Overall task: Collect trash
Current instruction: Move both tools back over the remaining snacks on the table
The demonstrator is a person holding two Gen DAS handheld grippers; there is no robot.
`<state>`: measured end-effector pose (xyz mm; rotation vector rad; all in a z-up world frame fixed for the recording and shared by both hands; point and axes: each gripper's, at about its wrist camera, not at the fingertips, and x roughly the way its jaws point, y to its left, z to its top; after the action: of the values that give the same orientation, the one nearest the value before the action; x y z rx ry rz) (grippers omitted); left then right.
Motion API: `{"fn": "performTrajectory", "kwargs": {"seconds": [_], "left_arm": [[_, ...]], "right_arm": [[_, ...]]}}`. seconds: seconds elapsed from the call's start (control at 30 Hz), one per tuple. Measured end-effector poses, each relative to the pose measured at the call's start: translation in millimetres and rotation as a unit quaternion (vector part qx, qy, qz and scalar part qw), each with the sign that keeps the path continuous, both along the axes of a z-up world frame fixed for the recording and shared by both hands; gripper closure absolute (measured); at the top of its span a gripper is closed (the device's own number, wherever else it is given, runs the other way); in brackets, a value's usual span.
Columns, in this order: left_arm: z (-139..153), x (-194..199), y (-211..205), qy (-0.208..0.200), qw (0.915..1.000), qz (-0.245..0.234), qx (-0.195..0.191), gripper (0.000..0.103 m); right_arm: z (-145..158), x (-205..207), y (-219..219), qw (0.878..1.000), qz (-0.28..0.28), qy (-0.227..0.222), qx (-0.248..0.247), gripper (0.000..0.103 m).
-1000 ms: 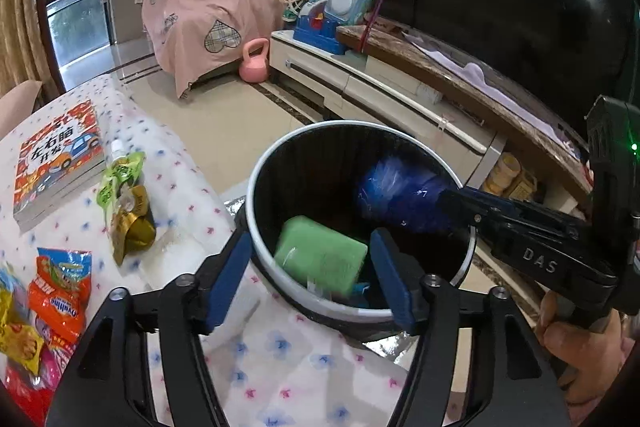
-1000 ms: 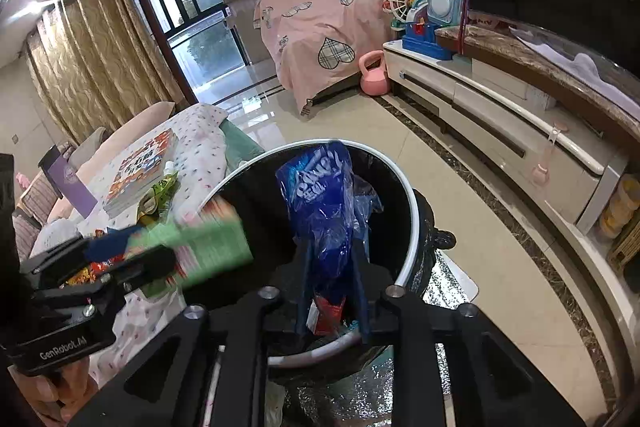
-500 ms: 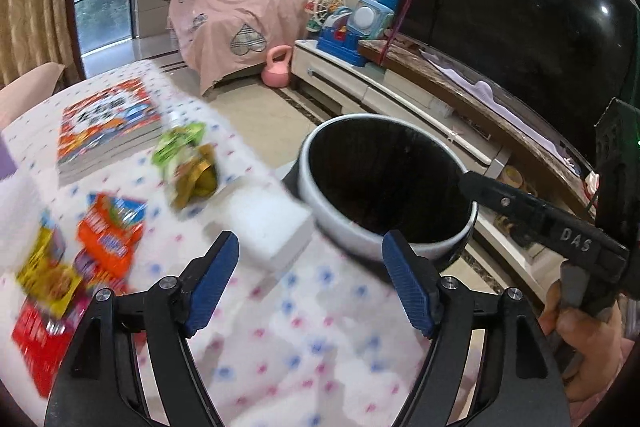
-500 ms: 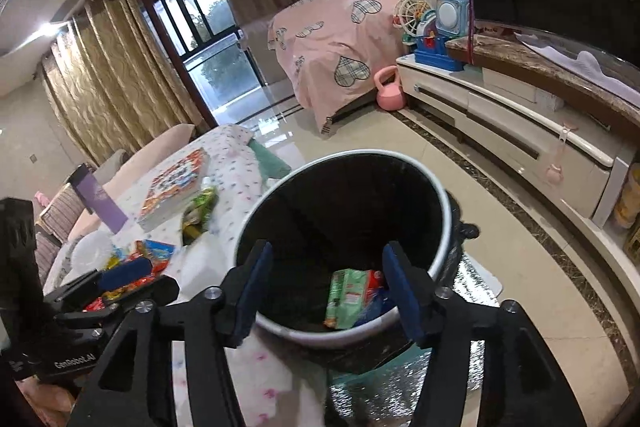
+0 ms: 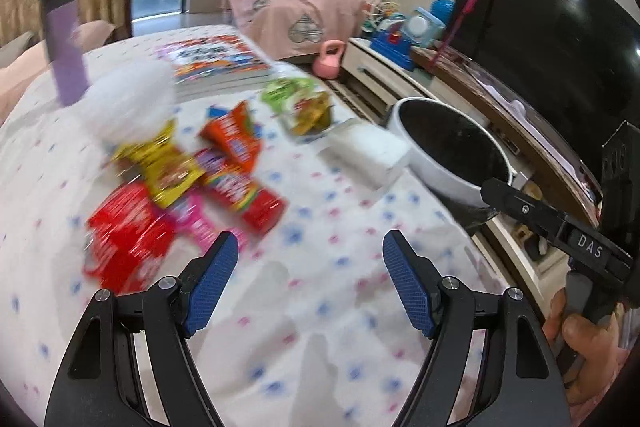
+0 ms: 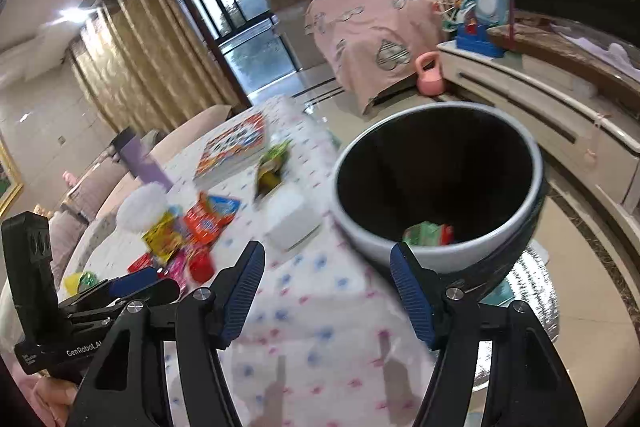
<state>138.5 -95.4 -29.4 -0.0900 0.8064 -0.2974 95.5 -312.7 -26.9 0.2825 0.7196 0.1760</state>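
Right gripper (image 6: 326,291) fingers spread wide, nothing between them, over the dotted cloth surface (image 6: 320,307). Bin (image 6: 440,183) just beside the surface edge, green wrapper (image 6: 424,233) inside at bottom. Snack packets (image 6: 192,227) clustered left; white block (image 6: 292,219) near bin. Left gripper (image 6: 136,281) low left.

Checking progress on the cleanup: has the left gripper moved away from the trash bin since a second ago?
Yes. The left gripper, open and empty, has swung left from over the bin to the wrappers.
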Motion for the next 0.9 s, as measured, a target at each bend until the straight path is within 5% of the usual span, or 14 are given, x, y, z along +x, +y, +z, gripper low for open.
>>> {"fn": "performTrajectory", "kwargs": {"seconds": [0.37,0.5,0.9], "left_arm": [[-12,-24,55,0.006,0.9986,0.053,0.001,0.026],[-14,-28,74,0.008,0.9975,0.070,-0.002,0.025],[-24,-16,112,0.029,0.9941,0.105,-0.004,0.024]], "right_arm": [[-19,-4,69,0.997,0.068,0.022,-0.005,0.036],[-26,-2,88,0.996,0.088,0.031,-0.007,0.021],[-36,17,130,0.991,0.127,0.038,-0.034,0.021]]}}
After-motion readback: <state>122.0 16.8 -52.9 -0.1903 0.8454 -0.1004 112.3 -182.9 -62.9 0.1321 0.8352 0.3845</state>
